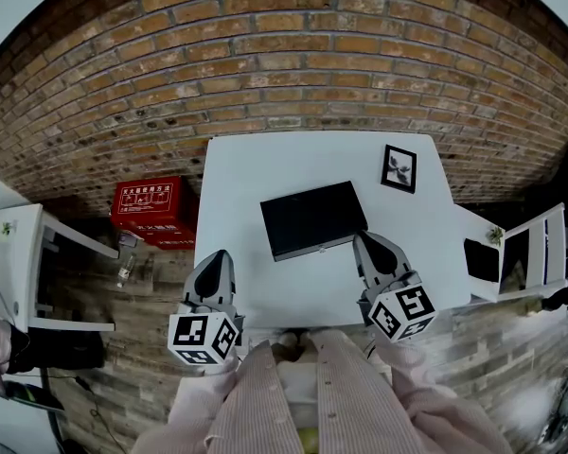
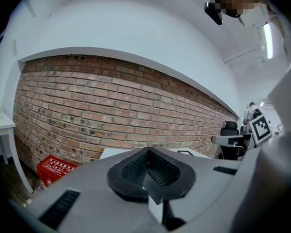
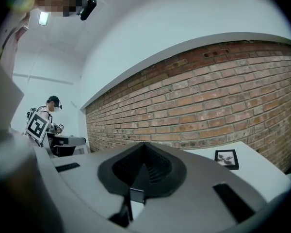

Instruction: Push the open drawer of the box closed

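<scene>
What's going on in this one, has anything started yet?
A person at the near edge of a white table holds a gripper in each hand. The left gripper and right gripper both have their jaws together and hold nothing. The right one's tip is close to the near right corner of the black box; contact cannot be told. The left is clear of it.

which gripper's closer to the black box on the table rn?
Right. The right gripper has its tip close by the near right corner of the black box. The left gripper sits off the box's left side, with bare table between.
</scene>
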Motion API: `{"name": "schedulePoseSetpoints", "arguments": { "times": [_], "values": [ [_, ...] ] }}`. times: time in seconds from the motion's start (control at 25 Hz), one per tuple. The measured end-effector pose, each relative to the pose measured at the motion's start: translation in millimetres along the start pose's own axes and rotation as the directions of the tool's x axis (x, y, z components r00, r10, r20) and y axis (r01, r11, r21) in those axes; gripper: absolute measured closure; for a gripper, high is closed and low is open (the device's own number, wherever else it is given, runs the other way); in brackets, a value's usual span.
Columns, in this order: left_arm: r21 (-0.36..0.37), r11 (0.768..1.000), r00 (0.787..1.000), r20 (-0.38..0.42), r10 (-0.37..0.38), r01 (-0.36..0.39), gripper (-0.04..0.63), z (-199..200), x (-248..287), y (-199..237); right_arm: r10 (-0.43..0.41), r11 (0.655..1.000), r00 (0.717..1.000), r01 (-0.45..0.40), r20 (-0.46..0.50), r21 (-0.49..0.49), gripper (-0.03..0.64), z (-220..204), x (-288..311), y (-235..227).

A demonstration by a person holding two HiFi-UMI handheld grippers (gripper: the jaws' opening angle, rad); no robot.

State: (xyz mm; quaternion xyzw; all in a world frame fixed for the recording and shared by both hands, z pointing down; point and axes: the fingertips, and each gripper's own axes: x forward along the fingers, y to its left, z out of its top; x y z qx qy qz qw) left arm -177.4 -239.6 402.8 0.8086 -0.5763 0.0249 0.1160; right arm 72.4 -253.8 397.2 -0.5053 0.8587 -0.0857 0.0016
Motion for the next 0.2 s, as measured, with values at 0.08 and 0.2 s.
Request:
{"name": "schedulePoseSetpoints", "arguments": {
  "times": [0.08,0.2],
  "values": [
    [0.002,1.0,1.0,-0.003,-0.001,0.001,0.6,-0.2,0.4,0.0,-0.004,1.0,1.0,0.004,-0.001,0.007,0.614,-1.7,-0.4,-1.5],
    [0.002,1.0,1.0,-0.009,0.0,0.0,0.6,-1.2,0.7,-0.1,-0.01,1.0,1.0,0.009,0.001,0.016,0.614,-1.7,-0.8,-3.0]
  ]
}}
